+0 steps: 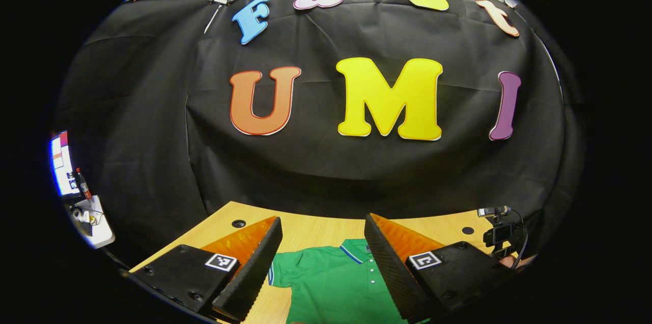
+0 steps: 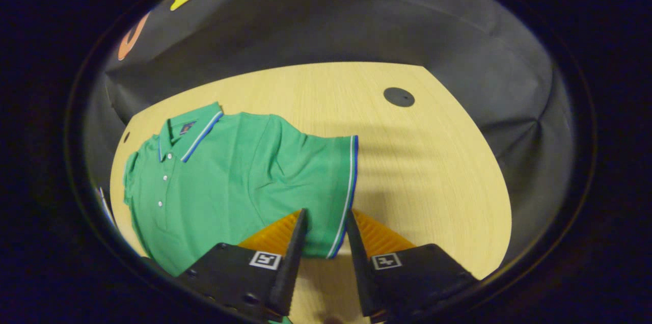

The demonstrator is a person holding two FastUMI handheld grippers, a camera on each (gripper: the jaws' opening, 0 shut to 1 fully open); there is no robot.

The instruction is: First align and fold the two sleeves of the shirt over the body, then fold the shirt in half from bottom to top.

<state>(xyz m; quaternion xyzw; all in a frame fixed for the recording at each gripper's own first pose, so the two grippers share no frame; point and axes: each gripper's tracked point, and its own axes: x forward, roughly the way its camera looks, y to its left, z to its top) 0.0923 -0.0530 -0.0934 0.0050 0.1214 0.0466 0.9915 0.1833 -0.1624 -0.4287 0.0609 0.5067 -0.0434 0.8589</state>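
Observation:
A green polo shirt [image 2: 229, 176] with a blue-and-white trimmed collar lies face up on the wooden table [image 2: 433, 171], buttons showing. Its one sleeve [image 2: 326, 176] spreads flat toward me, ending in a striped hem. My right gripper [image 2: 326, 214] is low over the table, and its partly parted fingers straddle that hem without pinching the cloth. In the left gripper view, the shirt [image 1: 331, 278] lies below my left gripper [image 1: 323, 222], which hangs above it with its fingers wide apart and nothing between them.
Round cable holes sit in the table top [image 2: 399, 97] [image 1: 238, 223]. The other gripper's camera and cable [image 1: 496, 232] show at the right edge of the table. A screen [image 1: 61, 163] and a white stand [image 1: 97, 222] are off the table's left.

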